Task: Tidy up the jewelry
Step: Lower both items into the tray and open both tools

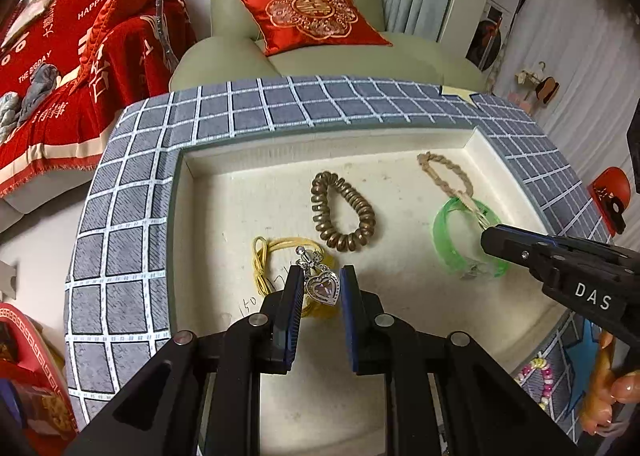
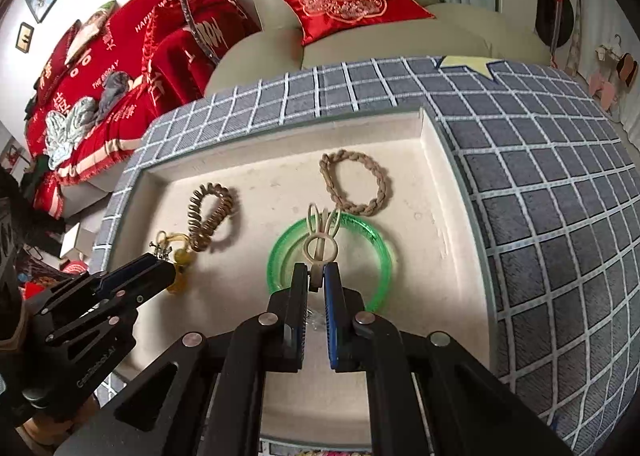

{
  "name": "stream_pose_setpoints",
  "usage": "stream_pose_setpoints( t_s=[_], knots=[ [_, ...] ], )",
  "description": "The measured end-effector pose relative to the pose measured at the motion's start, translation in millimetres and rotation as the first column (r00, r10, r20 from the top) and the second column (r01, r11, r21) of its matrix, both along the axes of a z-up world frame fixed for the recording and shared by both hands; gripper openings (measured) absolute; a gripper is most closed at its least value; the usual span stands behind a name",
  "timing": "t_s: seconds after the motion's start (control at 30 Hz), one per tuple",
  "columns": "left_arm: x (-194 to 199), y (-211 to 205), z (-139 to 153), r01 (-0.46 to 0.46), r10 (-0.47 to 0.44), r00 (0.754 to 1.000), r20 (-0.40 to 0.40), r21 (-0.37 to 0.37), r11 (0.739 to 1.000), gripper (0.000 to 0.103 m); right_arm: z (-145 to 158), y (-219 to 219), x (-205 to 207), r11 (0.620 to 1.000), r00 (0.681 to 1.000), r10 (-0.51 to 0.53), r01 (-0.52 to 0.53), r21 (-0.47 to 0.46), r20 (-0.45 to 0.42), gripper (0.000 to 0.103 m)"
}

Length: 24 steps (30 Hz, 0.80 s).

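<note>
A cream foam tray (image 1: 320, 136) (image 2: 280, 148) holds a bronze coil tie (image 1: 342, 212) (image 2: 210, 216), a braided tan tie (image 1: 444, 172) (image 2: 356, 184), a green bangle (image 1: 460, 248) (image 2: 384, 252) and a yellow cord tie (image 1: 260, 260) (image 2: 178, 252). My left gripper (image 1: 322, 272) (image 2: 170, 272) is shut on a silver heart pendant (image 1: 324, 288) (image 2: 158, 249), just above the yellow cord tie. Over the green bangle, my right gripper (image 2: 315, 268) (image 1: 486, 238) is shut on a cream bunny-shaped clip (image 2: 320, 244) (image 1: 476, 212).
The tray sits on a grey checked cloth (image 1: 120, 216) (image 2: 540, 216). A pink and yellow bead bracelet (image 1: 540, 376) lies on the cloth at the near right, by a hand (image 1: 612, 396). Behind stand a green armchair (image 1: 312, 68) with a red cushion (image 1: 312, 16) and a red blanket (image 1: 80, 56).
</note>
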<state>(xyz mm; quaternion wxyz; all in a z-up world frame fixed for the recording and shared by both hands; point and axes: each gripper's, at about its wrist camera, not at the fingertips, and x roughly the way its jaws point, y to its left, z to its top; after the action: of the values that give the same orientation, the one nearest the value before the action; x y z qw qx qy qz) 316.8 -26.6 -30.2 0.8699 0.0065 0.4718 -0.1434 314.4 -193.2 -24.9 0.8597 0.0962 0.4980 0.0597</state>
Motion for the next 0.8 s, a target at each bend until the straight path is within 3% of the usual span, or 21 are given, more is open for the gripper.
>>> stream_pose_setpoints(
  t_s=[0.5, 0.53, 0.57, 0.63, 0.8],
  knots=[
    [-5.1, -3.0, -6.3, -0.005, 0.005, 1.0, 0.01, 0.021, 1.0, 0.035, -8.4, 0.7, 2.4, 1.0, 1.0, 0.0, -0.001, -0.015, -0.032, 0.011],
    [-4.9, -2.3, -6.3, -0.008, 0.008, 1.0, 0.011, 0.021, 1.0, 0.035, -6.9, 0.6, 1.7, 1.0, 1.0, 0.0, 0.0, -0.01, -0.028, 0.019],
    [-5.0, -1.9, -5.7, -0.012, 0.011, 1.0, 0.012, 0.021, 1.0, 0.035, -4.6, 0.1, 0.9, 1.0, 1.0, -0.003, 0.003, -0.003, -0.024, 0.039],
    [-4.7, -0.9, -4.6, -0.019, 0.018, 1.0, 0.015, 0.025, 1.0, 0.035, 0.4, -1.2, -1.3, 1.0, 1.0, -0.006, 0.006, 0.017, -0.007, 0.066],
    [-7.9, 0.9, -0.8, -0.034, 0.033, 0.999, 0.033, 0.021, 0.999, 0.035, 20.3, -0.2, -13.5, 0.999, 0.999, -0.015, 0.014, 0.036, 0.043, 0.067]
  ],
)
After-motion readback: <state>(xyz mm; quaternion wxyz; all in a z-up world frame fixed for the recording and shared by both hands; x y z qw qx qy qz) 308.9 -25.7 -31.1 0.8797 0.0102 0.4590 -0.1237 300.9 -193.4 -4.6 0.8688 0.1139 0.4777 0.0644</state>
